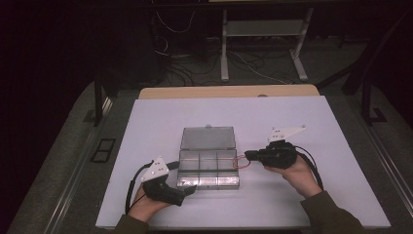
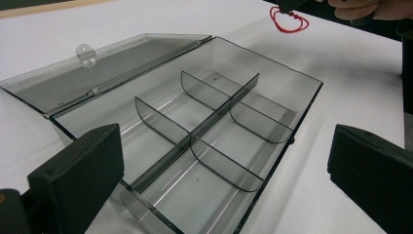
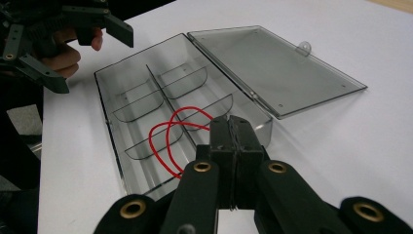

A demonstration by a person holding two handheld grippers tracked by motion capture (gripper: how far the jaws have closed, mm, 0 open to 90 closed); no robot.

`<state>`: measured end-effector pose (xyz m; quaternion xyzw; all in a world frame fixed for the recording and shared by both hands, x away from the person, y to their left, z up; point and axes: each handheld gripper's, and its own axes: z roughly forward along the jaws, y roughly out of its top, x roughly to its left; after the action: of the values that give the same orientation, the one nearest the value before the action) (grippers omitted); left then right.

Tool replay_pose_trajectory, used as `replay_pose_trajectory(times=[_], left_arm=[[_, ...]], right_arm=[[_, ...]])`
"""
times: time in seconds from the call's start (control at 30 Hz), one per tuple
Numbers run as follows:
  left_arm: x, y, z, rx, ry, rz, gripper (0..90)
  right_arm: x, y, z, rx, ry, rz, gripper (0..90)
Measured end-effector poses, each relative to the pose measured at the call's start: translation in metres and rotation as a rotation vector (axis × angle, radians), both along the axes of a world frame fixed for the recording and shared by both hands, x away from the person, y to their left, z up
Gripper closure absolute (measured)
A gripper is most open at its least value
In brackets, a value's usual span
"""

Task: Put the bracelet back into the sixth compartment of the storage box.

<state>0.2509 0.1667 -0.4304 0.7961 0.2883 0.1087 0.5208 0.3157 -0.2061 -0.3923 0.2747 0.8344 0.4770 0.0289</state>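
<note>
- The left tool (image 1: 187, 191) rested at the near left corner of the clear compartment box (image 1: 208, 168), its jaws spread wide with nothing between them. In the left gripper view the jaws flanked the near end of the box without clearly pressing it. To do this step well, that tool had best stay there as a brace, ready to steady the light plastic box if it slid on the white worktop (image 1: 146, 122).
- The box lay open in the middle of the worktop, its hinged lid (image 3: 272, 68) folded flat on the far side and its six compartments looking empty.
- The red string loop (image 3: 168, 139) hung from the right tool (image 1: 247, 155), just beside the box's right end and about level with its rim.
- The right tool's jaws were pressed together, pinching the loop at one point so the rest dangled free.
- A good move, as I judged it, would carry the loop fully over one compartment and lower it until the slack gathered inside the dividers before letting go; otherwise a strand might drape over a wall or the rim.
</note>
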Motion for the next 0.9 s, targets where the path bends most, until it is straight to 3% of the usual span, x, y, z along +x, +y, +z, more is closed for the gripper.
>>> replay_pose_trajectory(times=[0.33, 0.9], left_arm=[[0.0, 0.0, 0.001, -0.001, -0.004, 0.0, 0.0], [0.0, 0.001, 0.001, -0.012, -0.006, 0.002, 0.0]], right_arm=[[0.0, 0.019, -0.004, -0.014, 0.001, 0.038, 88.7], [-0.007, 0.044, -0.017, -0.091, 0.006, 0.093, 88.7]])
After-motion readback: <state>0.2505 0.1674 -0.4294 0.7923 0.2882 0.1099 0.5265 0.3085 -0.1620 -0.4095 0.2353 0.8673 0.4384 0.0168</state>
